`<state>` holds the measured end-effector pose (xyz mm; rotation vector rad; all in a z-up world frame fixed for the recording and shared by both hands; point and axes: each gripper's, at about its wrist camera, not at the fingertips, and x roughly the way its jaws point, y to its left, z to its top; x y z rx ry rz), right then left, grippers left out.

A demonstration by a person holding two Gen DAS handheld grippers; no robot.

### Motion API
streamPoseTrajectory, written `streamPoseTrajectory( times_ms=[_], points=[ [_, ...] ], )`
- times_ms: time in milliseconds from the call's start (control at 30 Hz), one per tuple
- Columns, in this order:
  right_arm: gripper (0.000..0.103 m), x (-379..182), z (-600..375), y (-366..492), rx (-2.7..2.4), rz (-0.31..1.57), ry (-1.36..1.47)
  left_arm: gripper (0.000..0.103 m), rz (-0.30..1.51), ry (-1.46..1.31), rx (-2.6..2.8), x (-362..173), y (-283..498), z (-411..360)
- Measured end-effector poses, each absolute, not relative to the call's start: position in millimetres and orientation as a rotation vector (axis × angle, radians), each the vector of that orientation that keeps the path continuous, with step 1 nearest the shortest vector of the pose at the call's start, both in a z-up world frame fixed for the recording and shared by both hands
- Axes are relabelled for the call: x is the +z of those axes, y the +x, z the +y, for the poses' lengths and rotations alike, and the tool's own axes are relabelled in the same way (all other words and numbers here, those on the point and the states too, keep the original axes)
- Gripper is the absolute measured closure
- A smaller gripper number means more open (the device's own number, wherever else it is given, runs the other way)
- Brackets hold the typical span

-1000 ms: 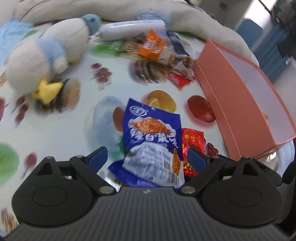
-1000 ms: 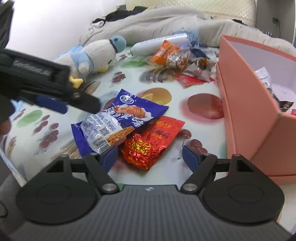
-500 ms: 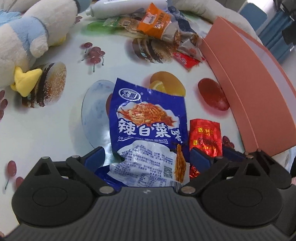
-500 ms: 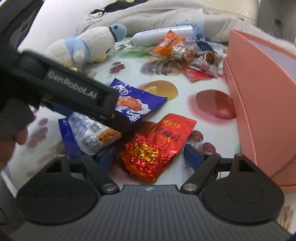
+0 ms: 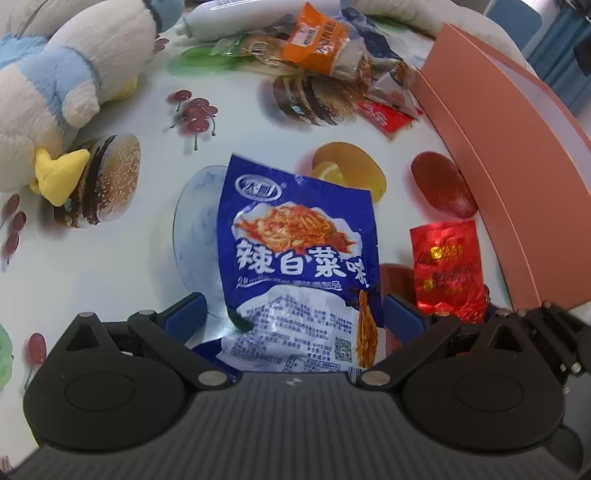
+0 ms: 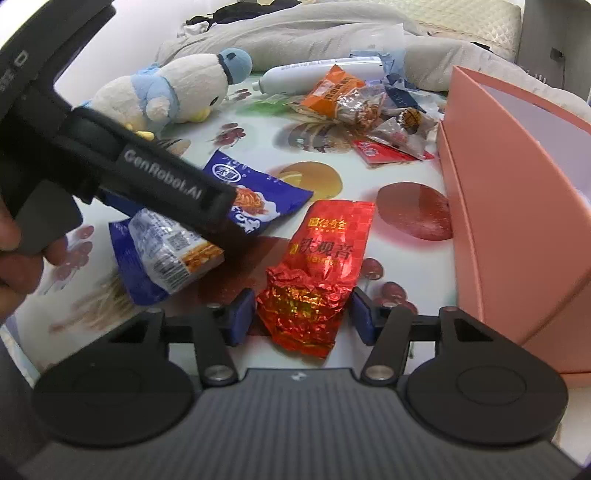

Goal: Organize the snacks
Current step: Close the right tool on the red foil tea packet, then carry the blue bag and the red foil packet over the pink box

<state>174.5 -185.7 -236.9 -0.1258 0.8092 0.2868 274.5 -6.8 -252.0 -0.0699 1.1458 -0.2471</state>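
A blue snack packet point(image 5: 299, 266) lies flat on the fruit-print tablecloth point(image 5: 122, 280). My left gripper point(image 5: 293, 315) is open wide, tilted steeply down, with the packet's lower end between its blue pads and not pressed. To the right lies a red foil packet point(image 5: 447, 266). In the right wrist view the red foil packet point(image 6: 317, 273) sits between the fingers of my right gripper point(image 6: 302, 319). Its jaws are closing and the pads come close to the packet's crumpled sides. The left tool's black casing point(image 6: 147, 173) covers part of the blue packet point(image 6: 258, 199).
An open pink box point(image 6: 517, 192) stands along the right. A plush penguin point(image 5: 66, 85) lies at the left. A pile of several snack packets point(image 5: 325, 48) and a white tube point(image 5: 229, 18) sit at the back, before a grey blanket point(image 6: 314, 33). A hand point(image 6: 14, 251) holds the left tool.
The left gripper came down closer over the blue packet and spread slightly wider. The right gripper's fingers narrowed around the red foil packet. The left tool now reaches further across the right wrist view.
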Motion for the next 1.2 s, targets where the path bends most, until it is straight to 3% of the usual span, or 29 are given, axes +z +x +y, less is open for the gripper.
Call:
streamPoseTrajectory(
  times_ms=[333,567,667,1200],
  points=[
    [0.046,-235.0,-205.5,166.0,0.25,0.817,-0.1,0.006,1.129,0.111,-0.231,-257.9,263.4,-27.4],
    [0.046,-232.4,-209.7,162.4,0.256,0.813,-0.087,0.032,1.108,0.095,-0.203,-251.3,259.4,-26.1],
    [0.046,-227.6,-210.8,160.6,0.263,0.803,-0.079,0.038,1.109,0.059,-0.188,-247.2,254.4,-23.4],
    [0.046,-177.4,-212.8,135.5,0.251,0.715,-0.078,0.04,1.027,-0.069,-0.156,-194.7,209.2,-7.3]
  ],
)
